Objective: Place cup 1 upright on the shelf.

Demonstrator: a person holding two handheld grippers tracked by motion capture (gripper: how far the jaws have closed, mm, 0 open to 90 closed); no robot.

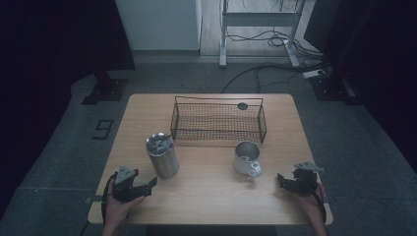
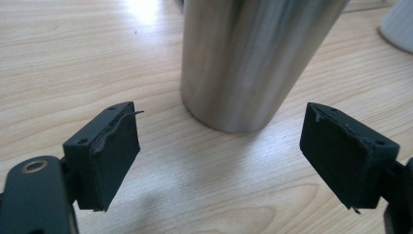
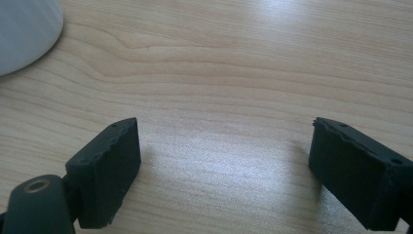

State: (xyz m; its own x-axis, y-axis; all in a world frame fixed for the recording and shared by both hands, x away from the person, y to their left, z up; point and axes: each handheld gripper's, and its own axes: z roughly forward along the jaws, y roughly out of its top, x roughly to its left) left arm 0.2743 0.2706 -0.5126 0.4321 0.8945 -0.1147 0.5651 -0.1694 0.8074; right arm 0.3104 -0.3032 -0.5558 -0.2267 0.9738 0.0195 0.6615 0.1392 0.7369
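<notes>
Left gripper: the black two-jaw left gripper [image 1: 151, 183] sits at the lower left of the high view, held in a person's hand [image 1: 118, 206]. In the left gripper view its jaws stand wide apart, with bare wood between them. It holds nothing.

Right gripper: the black two-jaw right gripper [image 1: 281, 179] sits at the lower right of the high view, pointing toward the frame's left. In the right gripper view its jaws are spread wide over bare table, and nothing is gripped.

Tumbler: the tall cylindrical brushed-steel tumbler [image 1: 162, 156] with a dark lid stands upright, left of centre in the high view, just above and to the right of the left gripper. In the left gripper view its wall [image 2: 243, 58] rises at top centre, just beyond the jaw tips and apart from them.

Mug: the white enamel mug [image 1: 246, 158] with a side handle stands right of centre in the high view, near the right gripper but apart from it. In the right gripper view its white side [image 3: 24, 29] shows at the upper left corner.

Basket: the dark rectangular wire basket [image 1: 219, 123] stands at the upper middle of the table, behind the tumbler and mug.

Table: the light wooden table [image 1: 211, 196] bears all of these things.
</notes>
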